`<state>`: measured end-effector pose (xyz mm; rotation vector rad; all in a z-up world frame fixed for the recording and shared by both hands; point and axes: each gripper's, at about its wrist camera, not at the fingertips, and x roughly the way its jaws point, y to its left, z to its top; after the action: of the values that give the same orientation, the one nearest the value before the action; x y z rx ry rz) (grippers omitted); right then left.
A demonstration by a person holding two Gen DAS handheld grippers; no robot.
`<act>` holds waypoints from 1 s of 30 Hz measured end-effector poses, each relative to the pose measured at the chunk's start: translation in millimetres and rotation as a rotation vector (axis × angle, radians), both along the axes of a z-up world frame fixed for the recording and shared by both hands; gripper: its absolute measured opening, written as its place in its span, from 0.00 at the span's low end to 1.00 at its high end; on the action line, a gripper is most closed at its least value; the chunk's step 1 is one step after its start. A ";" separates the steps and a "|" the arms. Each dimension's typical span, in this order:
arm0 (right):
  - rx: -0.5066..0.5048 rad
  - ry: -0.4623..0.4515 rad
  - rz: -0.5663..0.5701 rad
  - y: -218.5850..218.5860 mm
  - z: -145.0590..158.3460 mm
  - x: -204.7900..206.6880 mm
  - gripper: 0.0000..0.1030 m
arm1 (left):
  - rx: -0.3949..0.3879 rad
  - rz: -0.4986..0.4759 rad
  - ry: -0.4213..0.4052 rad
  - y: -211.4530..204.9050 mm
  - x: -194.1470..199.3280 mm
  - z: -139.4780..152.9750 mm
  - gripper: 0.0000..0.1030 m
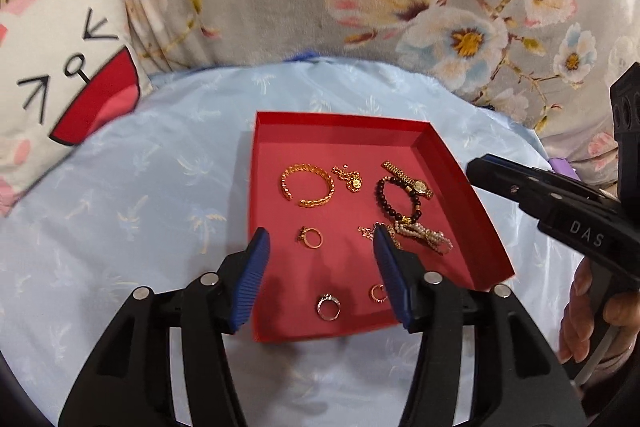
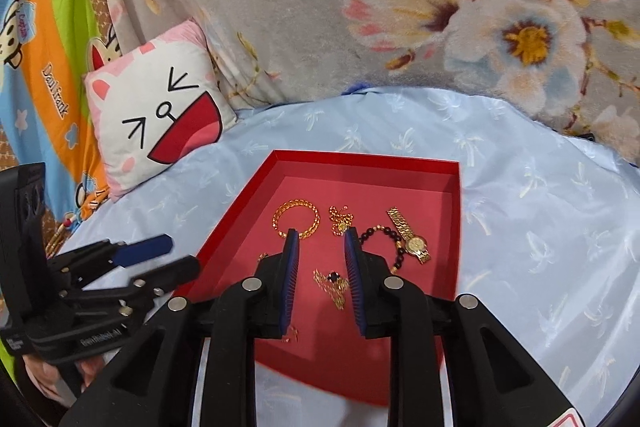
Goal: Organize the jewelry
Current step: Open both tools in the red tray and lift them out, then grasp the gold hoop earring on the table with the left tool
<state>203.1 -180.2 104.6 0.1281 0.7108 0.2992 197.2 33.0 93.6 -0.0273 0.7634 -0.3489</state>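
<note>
Jewelry of gold chain and beads fills shallow red tray (image 1: 460, 187); both claws gape empty.

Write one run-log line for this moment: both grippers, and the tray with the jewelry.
left gripper: open, empty, over shallow red cardboard tray | right gripper: open, empty, over thin gold chain | gold open bangle: in tray
</note>
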 end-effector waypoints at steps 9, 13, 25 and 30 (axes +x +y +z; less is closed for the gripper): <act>-0.030 -0.007 -0.070 -43.0 -15.2 -78.5 0.26 | 0.106 0.009 0.001 18.3 -66.2 -21.1 0.51; -0.038 0.022 -0.111 -60.0 -29.5 -104.2 0.26 | 0.129 0.012 0.080 18.5 -88.7 -53.7 0.51; -0.015 0.100 -0.106 -57.5 -66.8 -146.9 0.28 | 0.211 0.043 0.092 0.1 -120.0 -91.4 0.50; -0.005 0.119 -0.087 -51.2 -73.9 -147.2 0.29 | 0.216 0.036 0.069 -5.0 -126.7 -91.1 0.28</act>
<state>55.9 -231.4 30.7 0.1725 0.8215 0.2081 70.5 28.0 2.5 0.1505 0.8649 -0.2309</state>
